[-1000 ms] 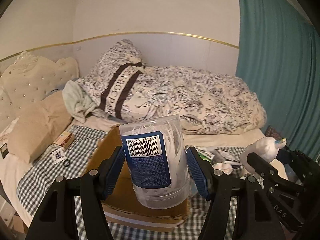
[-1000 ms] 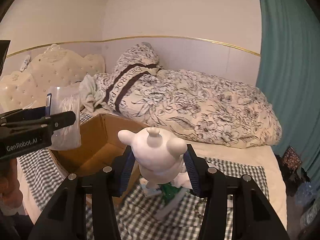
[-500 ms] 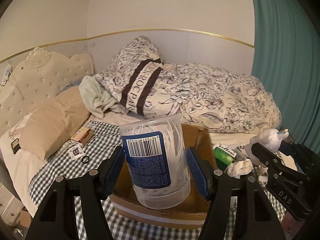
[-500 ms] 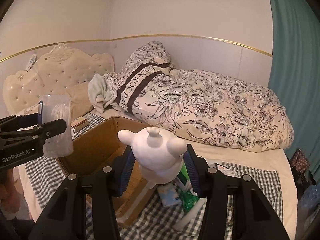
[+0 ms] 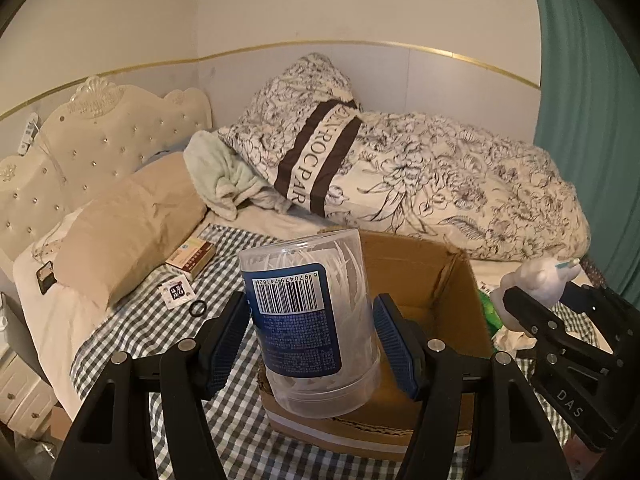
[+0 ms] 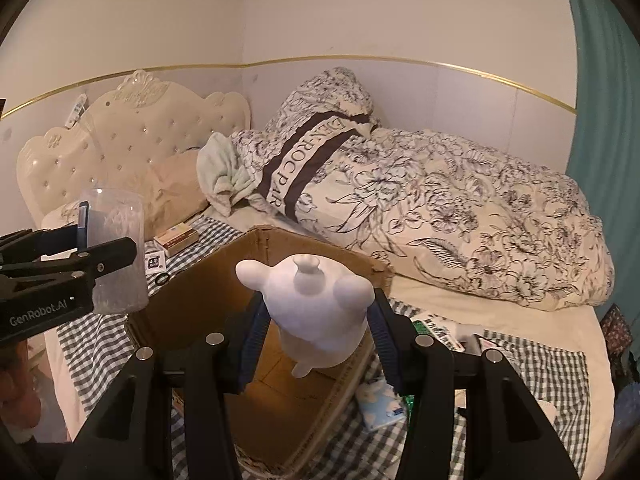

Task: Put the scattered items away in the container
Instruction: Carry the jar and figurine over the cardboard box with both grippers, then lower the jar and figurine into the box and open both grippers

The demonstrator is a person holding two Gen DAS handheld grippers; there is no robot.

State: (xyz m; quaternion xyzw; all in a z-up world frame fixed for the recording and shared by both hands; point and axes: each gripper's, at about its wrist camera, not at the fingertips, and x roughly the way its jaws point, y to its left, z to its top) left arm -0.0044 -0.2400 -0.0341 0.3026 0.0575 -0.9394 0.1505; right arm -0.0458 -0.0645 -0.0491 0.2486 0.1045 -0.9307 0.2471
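On the bed's checked cloth (image 5: 132, 328) sits an open cardboard box (image 6: 200, 300). Left gripper (image 5: 310, 330) fingers clamp a clear plastic tub (image 5: 308, 320) above the box's near edge. Right gripper (image 6: 316, 344) fingers grip a white figurine (image 6: 316, 312) over the box.

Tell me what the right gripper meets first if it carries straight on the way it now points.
Probably the inside of the open brown cardboard box: the right gripper, shut on the white bear-shaped figurine, points down into it. Depth is unclear.

A home bedroom: a tufted headboard (image 6: 132, 136), a floral duvet (image 6: 460, 216), pillows and a teal curtain (image 5: 588, 120).
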